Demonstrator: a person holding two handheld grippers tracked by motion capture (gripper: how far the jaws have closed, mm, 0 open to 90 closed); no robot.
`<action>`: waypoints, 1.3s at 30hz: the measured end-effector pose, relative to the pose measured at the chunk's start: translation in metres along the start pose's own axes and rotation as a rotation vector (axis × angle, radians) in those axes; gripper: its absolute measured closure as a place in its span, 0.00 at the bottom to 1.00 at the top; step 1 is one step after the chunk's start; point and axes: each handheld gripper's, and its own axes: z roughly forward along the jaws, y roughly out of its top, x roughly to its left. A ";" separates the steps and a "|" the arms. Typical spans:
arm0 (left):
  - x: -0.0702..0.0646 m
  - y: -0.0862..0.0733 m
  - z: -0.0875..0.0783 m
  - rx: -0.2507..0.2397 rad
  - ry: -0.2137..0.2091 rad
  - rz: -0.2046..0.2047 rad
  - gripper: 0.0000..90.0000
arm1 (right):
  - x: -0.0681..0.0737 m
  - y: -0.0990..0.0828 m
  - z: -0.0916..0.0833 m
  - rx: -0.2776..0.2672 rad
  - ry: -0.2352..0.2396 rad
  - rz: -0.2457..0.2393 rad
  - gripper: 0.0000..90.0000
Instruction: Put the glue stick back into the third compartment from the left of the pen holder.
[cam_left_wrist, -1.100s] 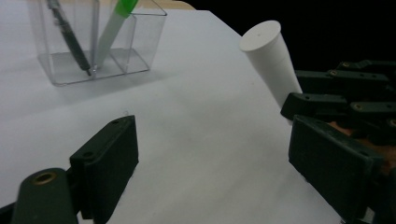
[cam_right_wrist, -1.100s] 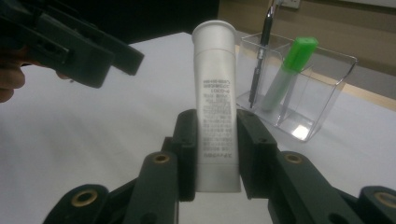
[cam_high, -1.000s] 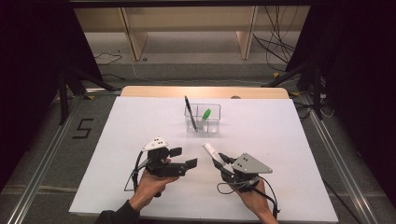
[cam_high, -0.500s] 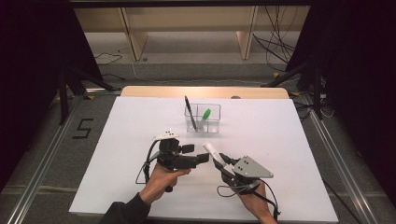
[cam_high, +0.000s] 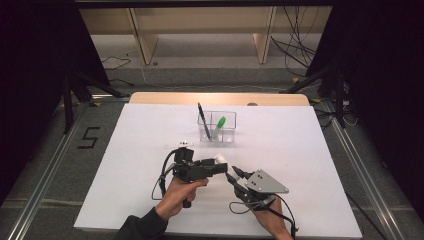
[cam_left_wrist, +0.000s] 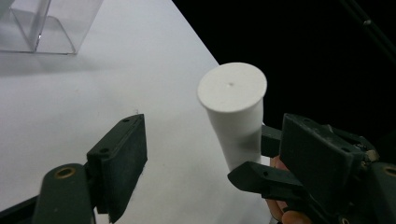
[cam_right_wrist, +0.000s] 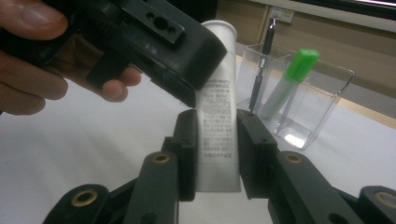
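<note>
Item: white tube (cam_right_wrist: 217, 107), upright, printed side toward me, clamped low between my right gripper (cam_right_wrist: 216, 154) jaws, cap end clear above them. My left gripper (cam_left_wrist: 201, 154) stood around that cap end, jaws wide and just then closing, pads not yet on it. Beyond the jaws: clear plastic holder (cam_high: 218, 126) with a black pen (cam_high: 202, 119) and green marker (cam_high: 219, 122) already in it, on the white table (cam_high: 300, 150). Judged status: tube picked up; handover or cap work barely begun; placing left.
</note>
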 end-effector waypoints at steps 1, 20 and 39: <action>0.000 0.000 0.000 0.002 -0.008 -0.001 0.26 | 0.001 0.000 0.001 0.000 0.000 -0.002 0.79; -0.001 -0.006 0.002 -0.023 -0.045 -0.062 0.51 | 0.007 -0.003 0.004 0.003 0.017 -0.008 0.79; 0.007 -0.007 0.002 -0.025 -0.108 -0.091 0.74 | 0.009 -0.004 0.004 0.004 0.011 -0.016 0.79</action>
